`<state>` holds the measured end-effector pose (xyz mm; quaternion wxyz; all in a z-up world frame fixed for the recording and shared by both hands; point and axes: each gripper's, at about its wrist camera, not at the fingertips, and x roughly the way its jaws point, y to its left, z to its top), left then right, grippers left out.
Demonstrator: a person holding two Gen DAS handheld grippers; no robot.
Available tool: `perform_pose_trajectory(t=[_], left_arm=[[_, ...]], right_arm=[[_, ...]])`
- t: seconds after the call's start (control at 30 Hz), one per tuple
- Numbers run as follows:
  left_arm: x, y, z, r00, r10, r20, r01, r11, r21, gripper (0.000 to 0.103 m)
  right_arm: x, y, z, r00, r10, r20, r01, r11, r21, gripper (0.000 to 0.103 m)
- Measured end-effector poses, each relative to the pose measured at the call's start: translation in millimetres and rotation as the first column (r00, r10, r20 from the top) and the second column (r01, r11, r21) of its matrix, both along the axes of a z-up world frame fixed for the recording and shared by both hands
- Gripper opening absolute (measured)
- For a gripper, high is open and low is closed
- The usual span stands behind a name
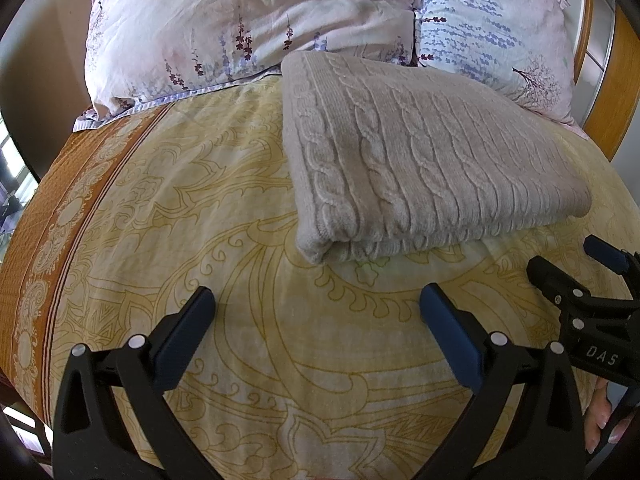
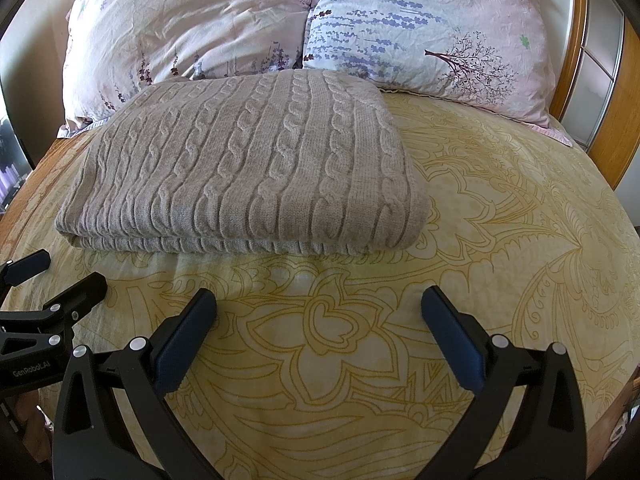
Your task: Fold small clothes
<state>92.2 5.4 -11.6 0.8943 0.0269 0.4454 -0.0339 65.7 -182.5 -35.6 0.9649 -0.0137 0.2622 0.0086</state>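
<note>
A beige cable-knit sweater (image 1: 420, 152) (image 2: 248, 164) lies folded into a thick rectangle on the yellow patterned bedspread (image 1: 200, 200) (image 2: 500, 220), just below the pillows. My left gripper (image 1: 318, 300) hovers open over the bedspread, a short way in front of the sweater's near left corner, with nothing between its fingers. My right gripper (image 2: 320, 300) is open too, empty, in front of the sweater's near edge. Each gripper shows at the edge of the other's view: the right one (image 1: 576, 268) and the left one (image 2: 60, 272).
Two floral pillows (image 1: 240, 28) (image 2: 432, 28) lean at the head of the bed, behind the sweater. A wooden headboard (image 2: 612, 112) rises at the right. The bedspread's orange border (image 1: 40, 240) marks the left edge of the bed. A hand (image 1: 604, 420) holds the right gripper.
</note>
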Motion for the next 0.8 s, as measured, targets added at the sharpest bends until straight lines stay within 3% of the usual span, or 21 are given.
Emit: perform_pose_trajectory(t=[0.8], left_arm=[[-0.8, 0.4, -0.1, 1.0, 0.003, 0.006, -0.003, 1.0, -0.002, 0.101]], right_arm=[[0.0, 0.1, -0.2, 1.0, 0.0, 0.001, 0.0, 1.0, 0.0, 0.102]])
